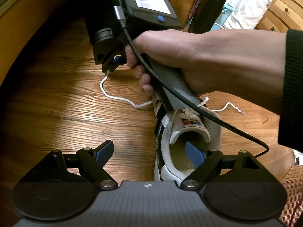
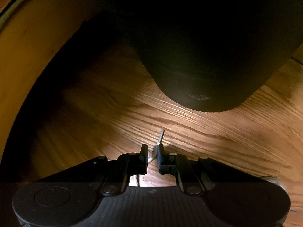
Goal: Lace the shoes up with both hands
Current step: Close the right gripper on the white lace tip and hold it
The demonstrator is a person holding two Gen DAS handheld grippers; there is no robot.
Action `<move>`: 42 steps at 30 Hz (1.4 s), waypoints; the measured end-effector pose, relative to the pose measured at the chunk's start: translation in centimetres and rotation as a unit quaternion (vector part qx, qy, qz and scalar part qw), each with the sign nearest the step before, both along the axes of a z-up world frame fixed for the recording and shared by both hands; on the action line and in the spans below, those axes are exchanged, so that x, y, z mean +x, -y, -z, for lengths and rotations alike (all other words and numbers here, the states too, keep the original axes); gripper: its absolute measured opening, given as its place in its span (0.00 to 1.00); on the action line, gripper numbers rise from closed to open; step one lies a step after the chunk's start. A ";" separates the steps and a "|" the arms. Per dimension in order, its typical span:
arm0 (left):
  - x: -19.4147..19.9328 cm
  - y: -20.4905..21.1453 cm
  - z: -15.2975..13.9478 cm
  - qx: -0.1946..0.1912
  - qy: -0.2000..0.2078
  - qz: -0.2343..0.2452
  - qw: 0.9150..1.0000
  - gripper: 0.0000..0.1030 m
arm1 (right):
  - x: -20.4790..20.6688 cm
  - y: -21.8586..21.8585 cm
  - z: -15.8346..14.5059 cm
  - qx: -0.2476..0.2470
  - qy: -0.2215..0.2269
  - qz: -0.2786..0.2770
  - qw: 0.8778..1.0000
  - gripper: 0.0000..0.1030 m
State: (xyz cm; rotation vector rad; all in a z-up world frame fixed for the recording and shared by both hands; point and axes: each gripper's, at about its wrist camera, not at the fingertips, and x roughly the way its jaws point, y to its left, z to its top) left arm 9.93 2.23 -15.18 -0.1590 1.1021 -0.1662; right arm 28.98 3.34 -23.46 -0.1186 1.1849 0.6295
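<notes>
Bedroom floor, mid-lacing: a white sneaker (image 1: pixel 191 130) lies on the wooden floor (image 1: pixel 66 102), its opening turned toward my left tool (image 1: pixel 149 151). The left tool's jaws are spread wide and pinch nothing; one blue pad (image 1: pixel 195 154) hangs over the mouth of the shoe, while the other sits above bare boards beside it.

My right hand (image 1: pixel 170 56), with a dark sleeve (image 1: pixel 293 87) at the wrist, grips the grey handle of the right tool (image 1: pixel 109 66) and crosses above the front of the sneaker. A black cable (image 1: pixel 170 90) runs from the device on top of that tool down across the shoe's tongue.

The white lace (image 1: pixel 113 97) snakes from the shoe's eyelets over the floor up to the tip of the right tool. A second loose end (image 1: pixel 229 106) lies on the boards on the other side of the shoe.

From the right wrist view, the right tool (image 2: pixel 152 149) has its jaws only narrowly parted. The lace (image 2: pixel 161 136) threads up through the gap close to one pad, its tip sticking out beyond the fingers. It looks loose rather than squeezed. A dark rounded object (image 2: pixel 198 66) looms ahead, low over the floor (image 2: pixel 227 132). A wooden dresser (image 1: pixel 284 9) stands in the far corner.
</notes>
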 end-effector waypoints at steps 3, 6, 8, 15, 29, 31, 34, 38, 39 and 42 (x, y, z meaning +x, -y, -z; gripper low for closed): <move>0.0 0.1 0.0 0.000 -0.001 0.002 1.000 0.83 | 0.3 -0.5 0.5 -0.006 -0.006 -0.005 1.000 0.13; 0.0 0.1 0.0 -0.001 -0.003 -0.007 1.000 0.83 | 0.1 -0.9 1.0 -0.021 0.002 -0.002 1.000 0.13; 0.1 0.0 -0.1 -0.008 -0.005 -0.014 1.000 0.83 | 0.0 -1.0 1.1 -0.018 0.000 -0.001 1.000 0.13; 0.3 0.0 0.2 -0.017 -0.010 -0.020 1.000 0.83 | -0.2 -1.1 1.4 -0.019 -0.002 -0.007 1.000 0.12; 0.5 0.1 0.4 -0.016 -0.010 -0.026 1.000 0.83 | -1.5 1.5 -2.9 0.030 0.020 -0.015 0.999 0.04; 0.4 0.1 0.4 -0.014 -0.002 -0.027 1.000 0.83 | -1.9 2.2 -3.9 0.044 0.029 -0.017 0.998 0.04; 0.4 0.1 0.7 -0.013 -0.010 -0.029 0.999 0.83 | -2.4 3.1 -4.6 0.043 0.034 -0.024 0.998 0.05; 0.3 0.1 0.7 -0.014 -0.012 -0.028 0.999 0.83 | -1.7 2.9 -3.6 0.034 0.013 -0.003 0.999 0.15; 0.3 0.1 0.6 -0.013 -0.012 -0.027 0.999 0.83 | -1.7 2.4 -3.0 0.024 0.009 -0.003 1.000 0.17; 0.3 -0.1 0.7 -0.014 -0.015 -0.029 0.999 0.83 | -2.0 1.2 -1.9 0.014 -0.007 -0.003 1.000 0.17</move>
